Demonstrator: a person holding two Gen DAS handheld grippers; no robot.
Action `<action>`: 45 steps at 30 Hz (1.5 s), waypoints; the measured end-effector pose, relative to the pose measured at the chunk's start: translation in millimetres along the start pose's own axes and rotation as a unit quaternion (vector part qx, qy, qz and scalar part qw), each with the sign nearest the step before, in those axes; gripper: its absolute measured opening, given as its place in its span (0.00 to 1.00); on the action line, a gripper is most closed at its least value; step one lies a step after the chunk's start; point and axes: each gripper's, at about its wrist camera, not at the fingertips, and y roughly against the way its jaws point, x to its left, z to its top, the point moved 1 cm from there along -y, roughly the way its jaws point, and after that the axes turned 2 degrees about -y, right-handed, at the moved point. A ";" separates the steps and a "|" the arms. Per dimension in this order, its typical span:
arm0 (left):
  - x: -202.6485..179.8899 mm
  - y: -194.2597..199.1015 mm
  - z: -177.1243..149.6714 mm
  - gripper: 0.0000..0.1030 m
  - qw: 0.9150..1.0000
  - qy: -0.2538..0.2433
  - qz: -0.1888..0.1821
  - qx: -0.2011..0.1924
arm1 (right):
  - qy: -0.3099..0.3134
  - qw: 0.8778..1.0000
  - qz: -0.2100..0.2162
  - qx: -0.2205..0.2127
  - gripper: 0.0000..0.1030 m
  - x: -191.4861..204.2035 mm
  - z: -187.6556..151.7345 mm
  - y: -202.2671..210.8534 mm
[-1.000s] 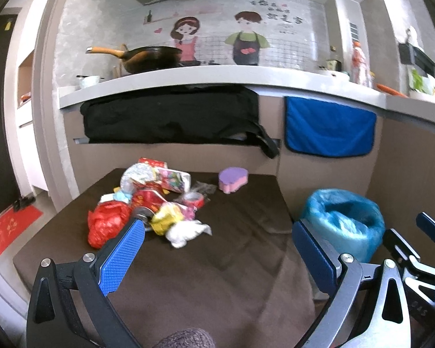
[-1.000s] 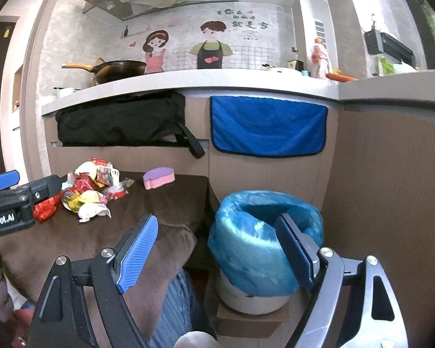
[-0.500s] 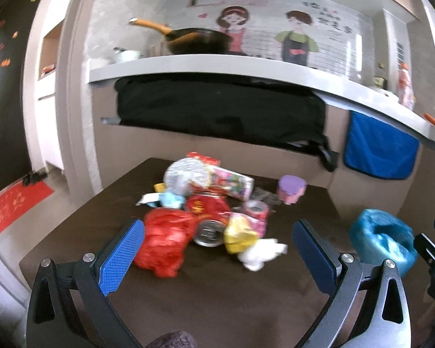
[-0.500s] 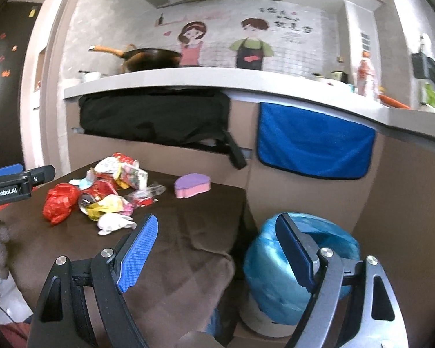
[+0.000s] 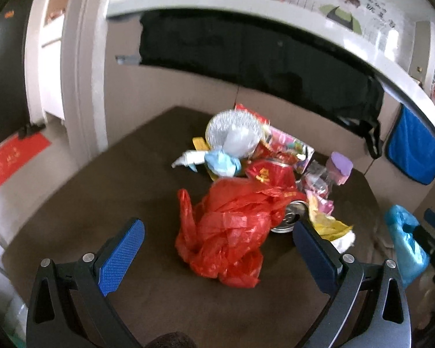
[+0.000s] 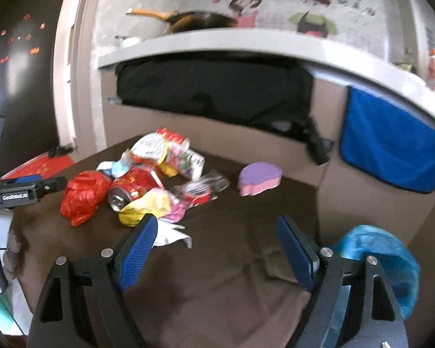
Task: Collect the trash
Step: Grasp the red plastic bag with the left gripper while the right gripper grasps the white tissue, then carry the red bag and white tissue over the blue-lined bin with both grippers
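Lying crumpled on the brown desk (image 5: 72, 203) between the spread, empty jaws of the left gripper (image 5: 217, 249), the red plastic bag (image 5: 232, 229) looks light, soft and slippery; pinch a bunched fold. The right gripper (image 6: 216, 246) gapes too.

Bright daylight, motion blur, countertop glare, fisheye-warped dark edges

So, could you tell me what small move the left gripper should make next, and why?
Probably ease the left gripper forward and down until its open fingers straddle the red plastic bag, then close. The bag is the nearest piece of the pile, lies right between the fingers and is not yet touched. The blue-lined bin waits beside the table.
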 end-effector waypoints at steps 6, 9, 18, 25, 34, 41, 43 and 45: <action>4.2 -47.1 0.4 0.82 0.998 0.028 -0.031 0.054 | 0.004 1.000 0.002 0.030 0.79 4.6 -8.7 -22.4; 9.7 -46.2 -0.2 0.63 0.997 0.052 -0.045 0.045 | -0.003 0.999 0.015 0.039 0.79 3.4 -7.8 -24.9; 14.6 21.3 2.8 0.55 0.998 0.041 -0.022 -0.036 | 0.040 0.996 0.056 0.054 0.79 39.8 -1.4 -44.9; 15.7 43.2 2.3 0.55 0.998 0.036 -0.019 -0.054 | 0.061 0.990 0.081 0.103 0.73 56.2 -6.1 -93.2; -7.4 44.5 -1.8 0.55 0.999 0.016 -0.019 -0.047 | 0.020 0.973 0.163 0.162 0.15 46.9 -15.3 -115.4; -47.1 48.5 -7.1 0.55 0.998 -0.017 -0.042 -0.046 | 0.020 0.979 0.151 0.132 0.12 23.2 -14.7 -62.7; -63.0 50.6 -7.6 0.55 0.997 -0.026 -0.052 -0.046 | 0.012 0.982 0.146 0.122 0.12 11.0 -13.7 -48.3; -79.6 52.8 -8.2 0.55 0.996 -0.037 -0.063 -0.049 | 0.005 0.985 0.136 0.110 0.12 -1.4 -12.2 -35.9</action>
